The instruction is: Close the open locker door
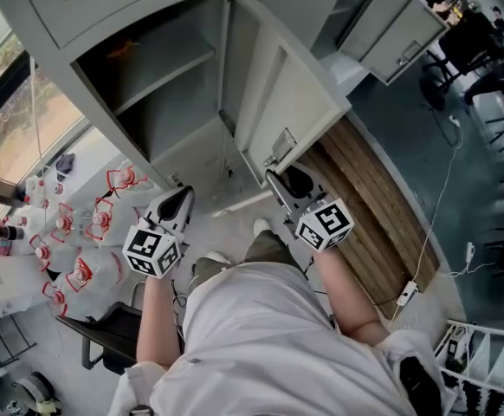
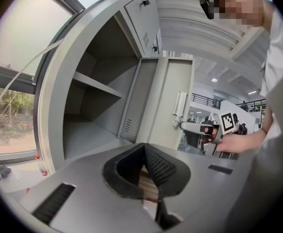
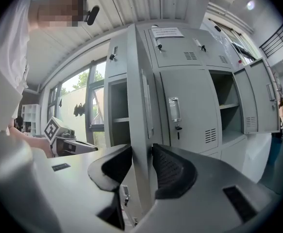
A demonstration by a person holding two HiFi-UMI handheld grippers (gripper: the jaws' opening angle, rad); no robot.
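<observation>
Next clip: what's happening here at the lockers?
A person stands before grey lockers with a gripper in each hand. The right gripper has its jaws on the free edge of the open locker door, pads against both faces. The door stands wide open, well out from its compartment, so the closing is not yet done. The left gripper is shut and empty, facing the compartment and touching nothing.

Red-labelled bottles [image 1: 83,271], wooden boards [image 1: 382,224], power strip [image 1: 405,294] on floor

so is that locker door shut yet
Open: the locker door stands swung out from its compartment, whose inside shows, and the door's free edge sits between the jaws of the right gripper.
</observation>
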